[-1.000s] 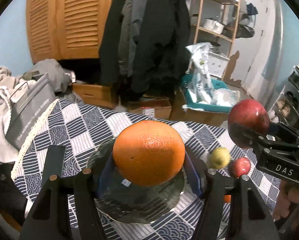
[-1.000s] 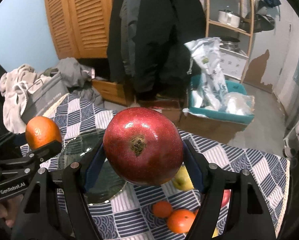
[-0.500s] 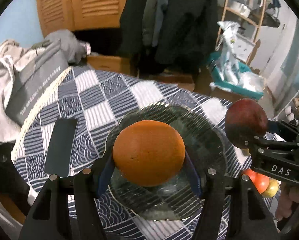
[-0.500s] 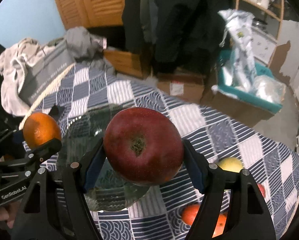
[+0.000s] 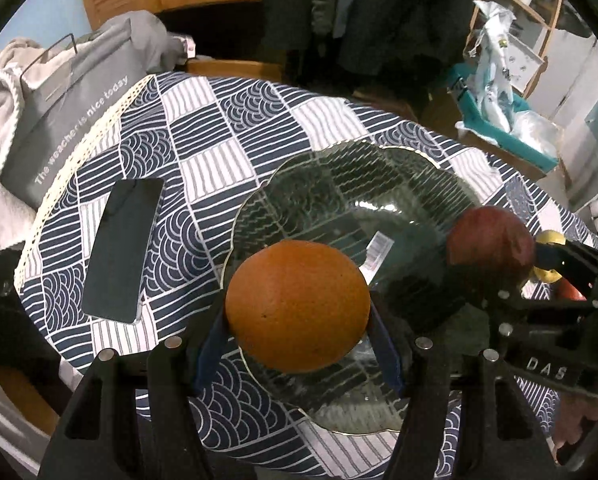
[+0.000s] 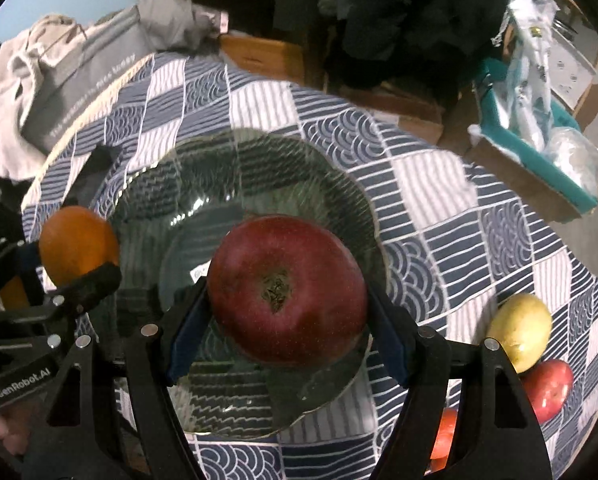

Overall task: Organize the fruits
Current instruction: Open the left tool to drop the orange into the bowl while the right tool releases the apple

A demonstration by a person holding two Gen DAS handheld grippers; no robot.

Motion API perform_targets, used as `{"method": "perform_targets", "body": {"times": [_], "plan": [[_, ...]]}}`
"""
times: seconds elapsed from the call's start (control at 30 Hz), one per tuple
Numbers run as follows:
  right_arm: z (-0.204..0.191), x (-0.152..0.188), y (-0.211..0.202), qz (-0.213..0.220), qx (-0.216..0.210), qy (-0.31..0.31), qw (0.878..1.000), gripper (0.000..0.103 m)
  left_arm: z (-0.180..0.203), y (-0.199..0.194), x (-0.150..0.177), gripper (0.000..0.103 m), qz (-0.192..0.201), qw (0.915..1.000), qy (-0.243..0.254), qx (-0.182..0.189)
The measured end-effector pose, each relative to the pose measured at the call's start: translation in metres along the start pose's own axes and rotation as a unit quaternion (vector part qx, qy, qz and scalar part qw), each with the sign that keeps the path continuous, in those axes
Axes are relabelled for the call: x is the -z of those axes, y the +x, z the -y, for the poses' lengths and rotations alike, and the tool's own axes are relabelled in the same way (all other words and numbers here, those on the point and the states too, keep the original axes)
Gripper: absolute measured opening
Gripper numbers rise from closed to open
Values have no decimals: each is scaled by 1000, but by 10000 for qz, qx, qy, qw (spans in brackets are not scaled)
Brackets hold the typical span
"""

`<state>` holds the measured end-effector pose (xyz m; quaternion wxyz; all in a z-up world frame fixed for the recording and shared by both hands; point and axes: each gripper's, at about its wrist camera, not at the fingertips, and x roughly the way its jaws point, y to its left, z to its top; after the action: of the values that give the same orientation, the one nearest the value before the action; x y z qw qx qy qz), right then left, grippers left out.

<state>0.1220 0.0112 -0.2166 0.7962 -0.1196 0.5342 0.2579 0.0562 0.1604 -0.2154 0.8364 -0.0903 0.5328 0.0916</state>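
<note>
Left wrist view, left tongs (image 5: 297,330) gripping orange (image 5: 297,306), right tongs (image 6: 287,316) gripping apple (image 6: 287,290) over plate (image 6: 259,168)

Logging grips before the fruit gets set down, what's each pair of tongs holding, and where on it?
Left tongs: the orange, pinched across its sides. Right tongs: the red apple, gripped at its sides.
</note>
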Motion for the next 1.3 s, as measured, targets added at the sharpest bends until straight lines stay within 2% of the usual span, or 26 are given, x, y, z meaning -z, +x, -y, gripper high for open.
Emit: {"method": "perform_targets", "body": {"times": [0.6, 0.7, 0.77, 0.8, 1.07, 1.3], "plan": [[7, 4, 14, -313, -133, 204, 9992, 75, -6, 28, 5, 67, -735, 9967, -313, 129], [10, 3, 9, -172, -188, 268, 9993, 74, -3, 23, 4, 68, -588, 9981, -186, 43], [11, -2, 0, -10, -243, 291, 9993, 75, 1, 16, 3, 81, -417, 9991, -82, -14], [11, -5, -4, 34, -220, 297, 9993, 75, 1, 13, 2, 83, -350, 9994, -55, -41], [19, -8, -33, 353, -142, 441, 9983, 75, 8, -6, -3, 83, -167, 9998, 54, 83], [30, -1, -64, 732, 156, 537, 9957, 75, 23, -29, -8, 83, 94, 9995, 115, 266]]}}
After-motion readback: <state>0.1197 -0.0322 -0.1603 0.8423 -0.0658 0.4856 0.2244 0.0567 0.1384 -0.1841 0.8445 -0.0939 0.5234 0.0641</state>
